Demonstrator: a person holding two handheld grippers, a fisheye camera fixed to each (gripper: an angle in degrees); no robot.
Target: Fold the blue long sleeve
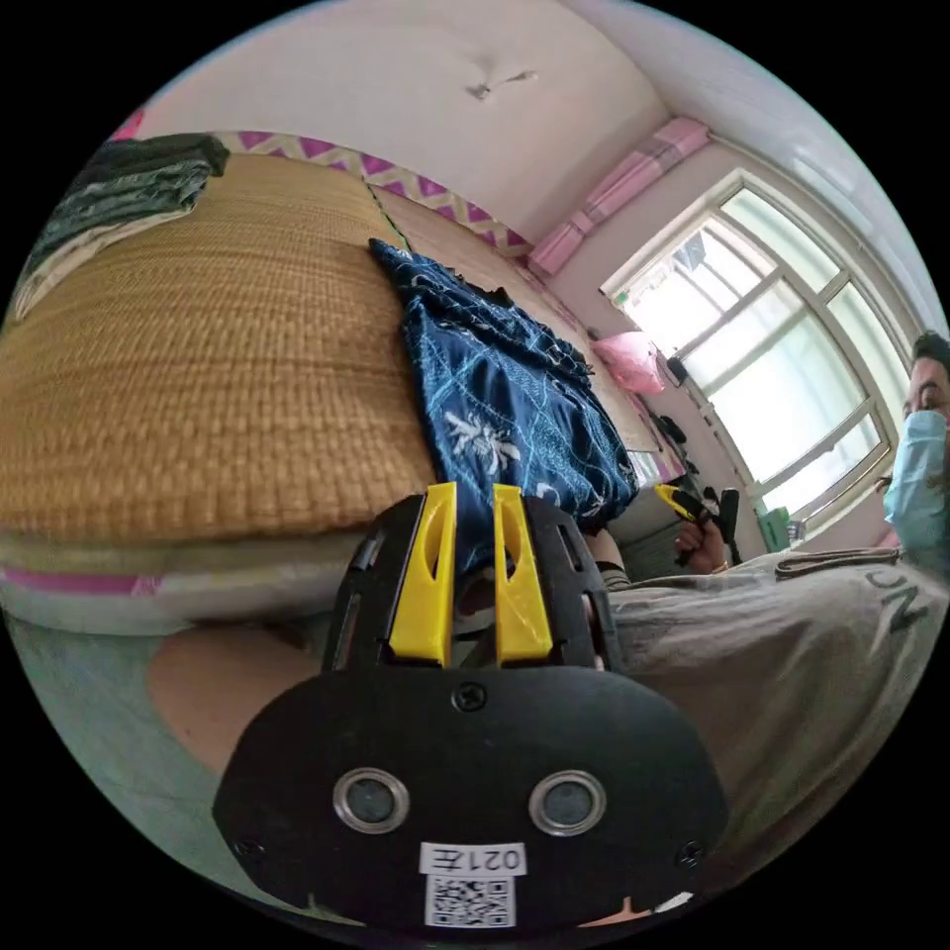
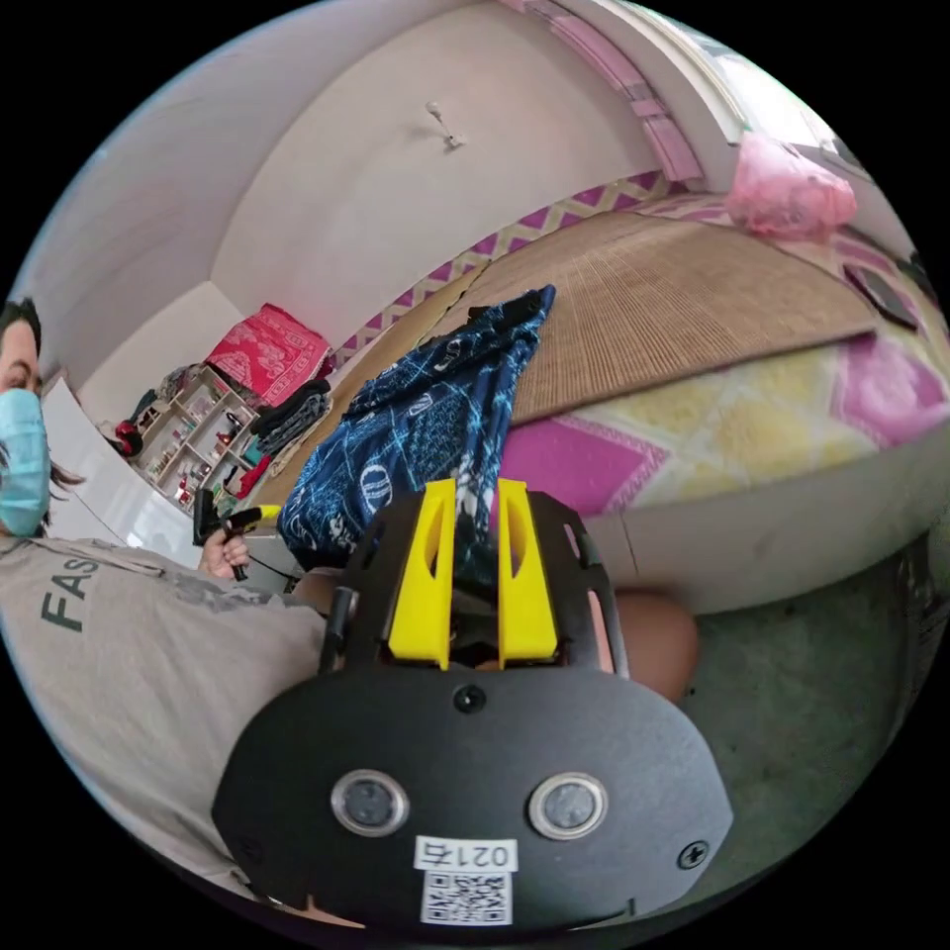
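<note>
The blue long sleeve (image 1: 495, 396), dark blue with a pale printed pattern, lies stretched along the edge of a bed covered by a woven straw mat (image 1: 198, 376). Its near edge runs down between the yellow jaws of my left gripper (image 1: 475, 490), which stand close together, shut on the cloth. In the right gripper view the same garment (image 2: 416, 426) hangs off the bed's edge into my right gripper (image 2: 475, 485), also shut on it. Each view catches the other gripper in a hand: the right gripper (image 1: 683, 505) and the left gripper (image 2: 237, 520).
A person in a grey shirt (image 1: 792, 653) stands between the grippers, against the bed. A pile of dark folded clothes (image 1: 129, 188) sits on the mat's far corner. A pink bag (image 2: 787, 193) lies near the window (image 1: 782, 346). A shelf (image 2: 198, 435) stands by the wall.
</note>
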